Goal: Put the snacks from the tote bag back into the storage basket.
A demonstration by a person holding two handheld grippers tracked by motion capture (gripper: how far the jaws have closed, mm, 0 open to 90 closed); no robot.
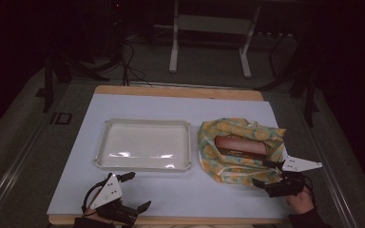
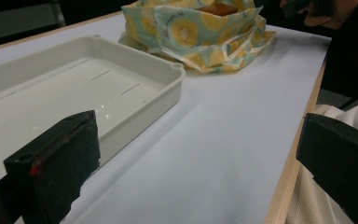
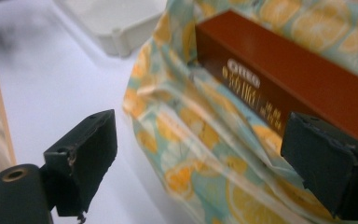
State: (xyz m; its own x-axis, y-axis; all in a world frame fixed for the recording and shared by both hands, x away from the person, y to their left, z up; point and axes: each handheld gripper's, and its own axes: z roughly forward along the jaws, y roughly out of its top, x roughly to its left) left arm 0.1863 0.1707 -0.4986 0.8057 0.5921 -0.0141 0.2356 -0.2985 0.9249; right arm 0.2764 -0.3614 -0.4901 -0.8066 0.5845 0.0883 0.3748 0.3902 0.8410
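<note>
1. Left hand-held gripper (image 1: 135,191): near desk edge, about 7 o'clock; jaws spread wide, nothing between them. Idle beside the tray's near rim. Risk judged low; a careless sweep could nudge the tray.

2. Right hand-held gripper (image 1: 267,173): near edge, about 5 o'clock; jaws apart at full spread, gripping nothing. In the right gripper view one jaw stands over bare desk sheet, the other over the cloth close to the box's side. Whether that jaw touches the box cannot be told.

3. Desk (image 1: 180,197): wooden edge, covered with a pale sheet. Smooth surface; cloth may slide on it if pushed rather than pinched.

4. Lemon-print cloth (image 1: 228,166): about 3 o'clock, loosely bunched around the box, folds standing up on all sides. Risk: jaws closing here would likely catch folds along with, or instead of, the box, dragging the whole bundle.

5. Brown box (image 1: 241,145): long, lying flat in the middle of the cloth, top uncovered. Risk: gripped near one end it may tilt or slip out; hard smooth faces give little hold.

6. White tray (image 1: 186,124): centre of desk, just left of the cloth, empty. Risk: a dragged cloth could bump its right wall.
</note>
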